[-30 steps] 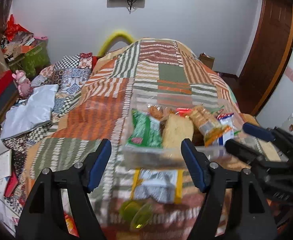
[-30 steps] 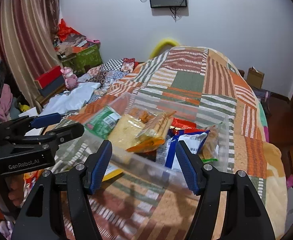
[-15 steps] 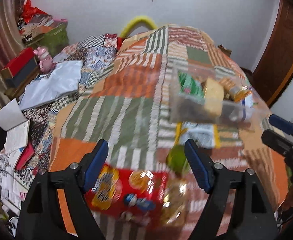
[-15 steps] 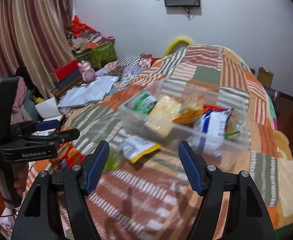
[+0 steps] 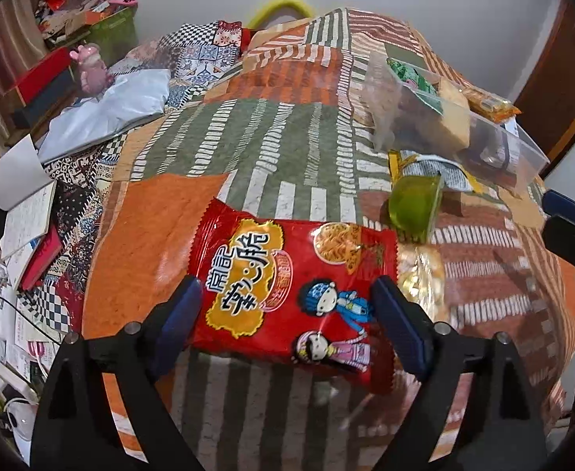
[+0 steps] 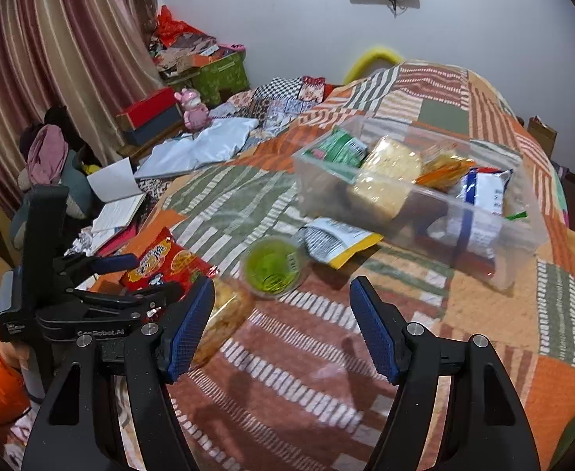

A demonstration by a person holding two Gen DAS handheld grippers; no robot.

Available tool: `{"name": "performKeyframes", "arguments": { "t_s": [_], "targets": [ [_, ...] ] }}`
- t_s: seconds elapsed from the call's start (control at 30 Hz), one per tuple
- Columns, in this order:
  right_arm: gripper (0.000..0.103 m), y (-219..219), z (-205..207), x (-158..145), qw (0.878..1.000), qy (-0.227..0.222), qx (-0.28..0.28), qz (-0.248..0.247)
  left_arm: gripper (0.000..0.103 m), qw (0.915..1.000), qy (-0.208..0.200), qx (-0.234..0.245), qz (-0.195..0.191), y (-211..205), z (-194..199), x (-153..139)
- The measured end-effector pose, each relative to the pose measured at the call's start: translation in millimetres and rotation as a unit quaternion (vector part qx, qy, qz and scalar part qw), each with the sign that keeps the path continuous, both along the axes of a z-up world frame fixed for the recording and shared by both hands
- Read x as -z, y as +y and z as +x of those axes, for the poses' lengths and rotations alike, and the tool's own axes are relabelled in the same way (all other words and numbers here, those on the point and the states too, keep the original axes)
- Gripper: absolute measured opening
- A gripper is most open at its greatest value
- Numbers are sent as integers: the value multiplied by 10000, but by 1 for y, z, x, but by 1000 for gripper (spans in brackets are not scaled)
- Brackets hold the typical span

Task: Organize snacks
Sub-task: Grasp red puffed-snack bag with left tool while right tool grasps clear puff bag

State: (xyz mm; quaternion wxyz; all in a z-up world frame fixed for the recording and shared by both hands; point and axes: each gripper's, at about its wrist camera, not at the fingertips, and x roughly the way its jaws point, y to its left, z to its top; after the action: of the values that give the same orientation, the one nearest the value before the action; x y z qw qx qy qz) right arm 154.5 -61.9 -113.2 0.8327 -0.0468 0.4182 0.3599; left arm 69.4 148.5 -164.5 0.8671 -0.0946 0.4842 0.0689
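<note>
A patchwork quilt (image 5: 287,149), soft and ridged in orange, green and rust stripes, serves as the sorting surface, with a clear rigid plastic bin (image 6: 417,204) at far right already holding several packets upright, apparently so more can slot in. Loose snacks lie near the bin, probably awaiting their turn: a glossy red noodle bag (image 5: 291,286), crinkled and flat, at near left; a yellow-edged foil pouch (image 6: 336,239) just beside the bin; a round green jelly cup (image 6: 273,269) on its side; and a clear-wrapped biscuit pack (image 6: 224,314), just right of the red bag. The left gripper (image 5: 287,314) hovers with jaws spread wide, straddling the red bag, seemingly lined up to pinch it. The right gripper (image 6: 283,325) is likewise spread apart and holds nothing, above bare quilt near the cup.
</note>
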Motion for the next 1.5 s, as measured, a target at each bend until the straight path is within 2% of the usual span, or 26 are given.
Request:
{"name": "performKeyframes", "arguments": {
  "t_s": [0.1, 0.23, 0.33, 0.4, 0.5, 0.6, 0.83, 0.87, 0.93, 1.03, 1.27, 1.5],
  "targets": [
    [68, 6, -2, 5, 10000, 69, -57, -25, 89, 10000, -2, 22, 33, 7, -10, 2],
    [68, 18, -7, 13, 9997, 185, -161, -88, 89, 9998, 63, 9, -200, 20, -18, 6],
    [68, 29, -12, 20, 9991, 256, -274, -175, 89, 9997, 43, 64, -226, 23, -20, 8],
    [68, 35, -14, 24, 9987, 286, -342, -232, 92, 9997, 17, 187, -134, 22, -18, 8],
    [68, 44, -15, 27, 9978, 346, -465, -320, 101, 9995, -18, 310, 64, 21, -10, 11],
    [68, 49, -15, 31, 9974, 367, -482, -401, 102, 9994, 38, 336, 115, 25, 1, 18],
    [68, 58, -12, 41, 9962, 556, -453, -492, 103, 9981, -199, 519, 263, 23, 8, 27],
    [68, 60, -12, 42, 9960, 588, -458, -498, 102, 9982, -222, 512, 240, 24, 7, 28],
    [68, 65, -12, 44, 9955, 644, -471, -504, 88, 9981, -279, 454, 322, 25, 5, 27],
    [68, 72, -13, 47, 9949, 714, -504, -510, 81, 9983, -353, 414, 199, 32, 0, 24],
    [68, 88, -12, 54, 9931, 834, -572, -598, 71, 9983, -488, 297, -97, 43, -9, 18],
    [68, 87, -10, 59, 9921, 945, -577, -584, 70, 9979, -550, 306, -166, 40, -16, 10]
  ]
}}
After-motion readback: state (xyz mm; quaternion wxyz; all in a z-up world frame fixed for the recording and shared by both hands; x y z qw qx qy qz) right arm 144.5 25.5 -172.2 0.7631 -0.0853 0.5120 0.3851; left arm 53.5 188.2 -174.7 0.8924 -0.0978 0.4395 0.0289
